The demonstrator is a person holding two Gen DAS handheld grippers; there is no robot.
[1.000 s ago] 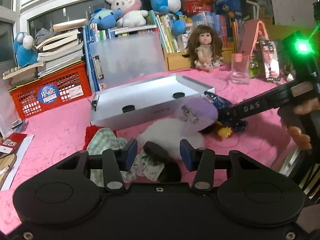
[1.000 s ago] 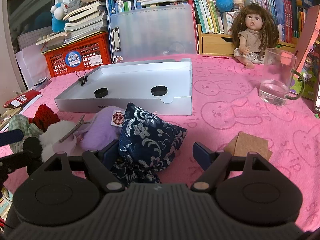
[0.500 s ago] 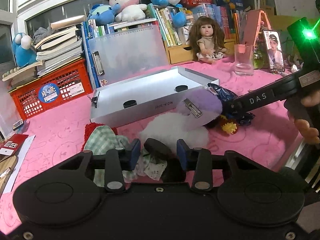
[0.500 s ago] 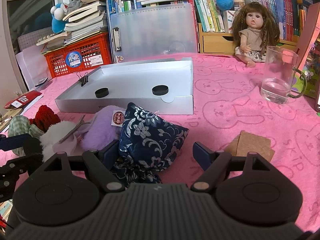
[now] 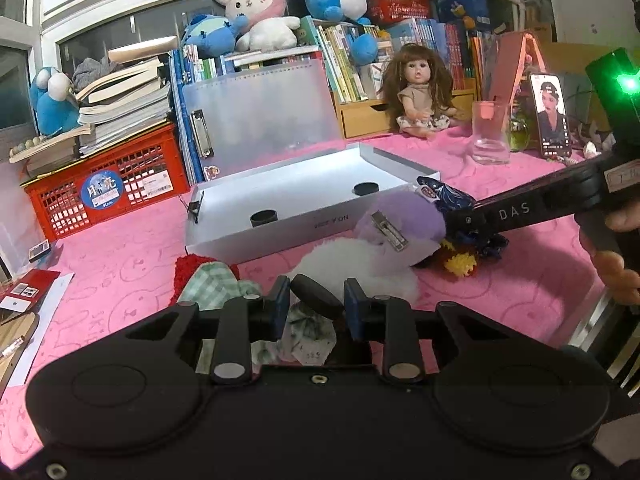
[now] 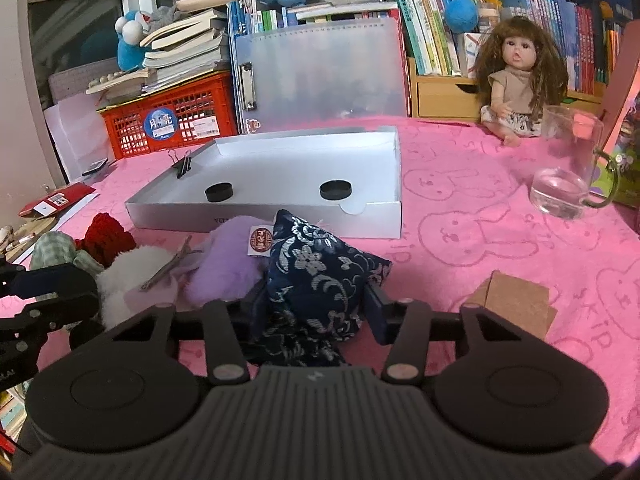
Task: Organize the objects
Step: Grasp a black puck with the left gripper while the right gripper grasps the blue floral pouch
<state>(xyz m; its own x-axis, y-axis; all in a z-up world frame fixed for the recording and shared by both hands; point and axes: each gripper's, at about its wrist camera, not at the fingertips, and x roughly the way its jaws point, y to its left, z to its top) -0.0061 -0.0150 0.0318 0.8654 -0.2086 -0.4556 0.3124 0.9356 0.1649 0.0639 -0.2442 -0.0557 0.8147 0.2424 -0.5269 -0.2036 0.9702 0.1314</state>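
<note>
Table [image 6: 472, 216]: covered by a pink cloth printed with rabbits.
Tray [image 6: 276, 168]: a shallow white box laid flat near the middle; two black discs are held inside it, and a binder clip is fixed on its left wall.
Pouch [image 6: 316, 276]: dark blue with a silver flower pattern, set on the cloth just in front of the tray, touching the purple pompom [image 6: 228, 268].
White pompom [image 5: 356, 264]: seen beside the purple one, with a metal hair clip across them.
Right gripper [image 6: 308, 312]: jaws are closing, with the pouch between them and both pads at its sides.
Left gripper [image 5: 316, 302]: jaws are pinched on a black disc [image 5: 316, 296], tilted between the pads.
</note>
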